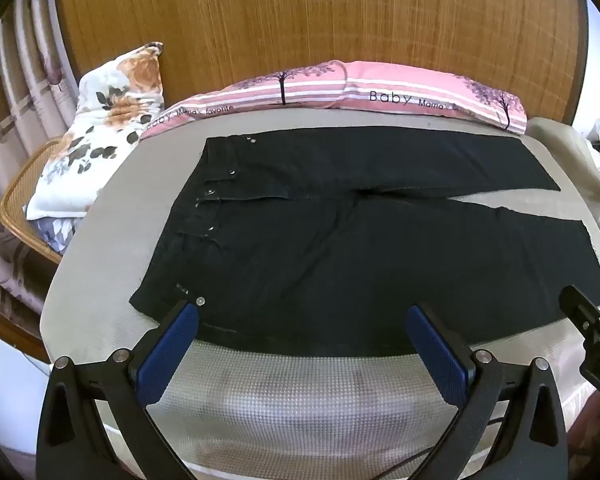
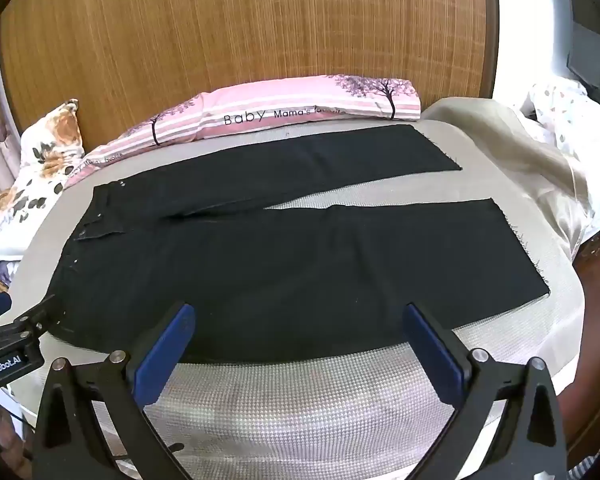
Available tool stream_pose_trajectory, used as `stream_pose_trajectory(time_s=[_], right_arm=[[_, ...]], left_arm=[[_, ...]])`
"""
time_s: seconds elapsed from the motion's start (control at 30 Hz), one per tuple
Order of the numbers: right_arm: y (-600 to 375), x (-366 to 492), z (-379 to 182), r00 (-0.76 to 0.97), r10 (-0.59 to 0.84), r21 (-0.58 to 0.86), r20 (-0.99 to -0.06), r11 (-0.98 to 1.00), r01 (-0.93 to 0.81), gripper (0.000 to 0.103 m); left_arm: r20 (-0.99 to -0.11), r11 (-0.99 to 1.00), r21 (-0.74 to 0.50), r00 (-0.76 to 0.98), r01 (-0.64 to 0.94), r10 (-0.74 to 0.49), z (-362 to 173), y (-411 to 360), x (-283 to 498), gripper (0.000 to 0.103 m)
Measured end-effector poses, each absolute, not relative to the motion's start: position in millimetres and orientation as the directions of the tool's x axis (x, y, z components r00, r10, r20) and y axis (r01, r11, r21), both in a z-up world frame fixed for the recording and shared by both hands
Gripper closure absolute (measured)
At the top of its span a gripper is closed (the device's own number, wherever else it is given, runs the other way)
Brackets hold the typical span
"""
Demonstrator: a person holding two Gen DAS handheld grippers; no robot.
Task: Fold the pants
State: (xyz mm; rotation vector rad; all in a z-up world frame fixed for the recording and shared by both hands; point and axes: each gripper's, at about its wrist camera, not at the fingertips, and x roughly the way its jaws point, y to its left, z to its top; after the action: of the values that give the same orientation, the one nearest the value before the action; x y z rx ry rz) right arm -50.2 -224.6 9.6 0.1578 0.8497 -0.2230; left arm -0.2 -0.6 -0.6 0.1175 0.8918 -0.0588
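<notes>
Black pants [image 1: 340,240] lie spread flat on the bed, waistband to the left, both legs running right with a narrow gap between them. My left gripper [image 1: 302,312] hovers wide open over the near edge of the hip part, nothing between its blue pads. In the right wrist view the same pants [image 2: 300,264] fill the middle. There my right gripper [image 2: 300,312] is wide open above the near leg's front edge, holding nothing. Each gripper shows at the side of the other's view: the right gripper's body [image 1: 592,336], the left gripper's body [image 2: 16,340].
The bed has a grey-beige woven cover [image 1: 300,400]. A pink striped pillow [image 1: 340,88] lies along the wooden headboard [image 1: 300,20]. A floral cushion [image 1: 100,120] rests on a wicker chair [image 1: 20,208] at left. Crumpled beige bedding [image 2: 540,168] lies at right.
</notes>
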Motion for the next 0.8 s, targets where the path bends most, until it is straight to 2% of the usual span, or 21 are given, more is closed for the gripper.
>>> stream_pose_trajectory(time_s=[0.33,0.8], right_arm=[[-226,-51,5,0.633,-0.125,0.060,-0.764,0.963,0.261,0.000],[-216,-41,2,0.626,-0.122,0.035,-0.770,0.972,0.232,0.000]], left_arm=[[-0.808,0.992,0.068,0.589,0.107,-0.008,-23,0,6,0.000],[-0.814,0.991,0.070,0.581,0.113,-0.009,-19,0,12,0.000]])
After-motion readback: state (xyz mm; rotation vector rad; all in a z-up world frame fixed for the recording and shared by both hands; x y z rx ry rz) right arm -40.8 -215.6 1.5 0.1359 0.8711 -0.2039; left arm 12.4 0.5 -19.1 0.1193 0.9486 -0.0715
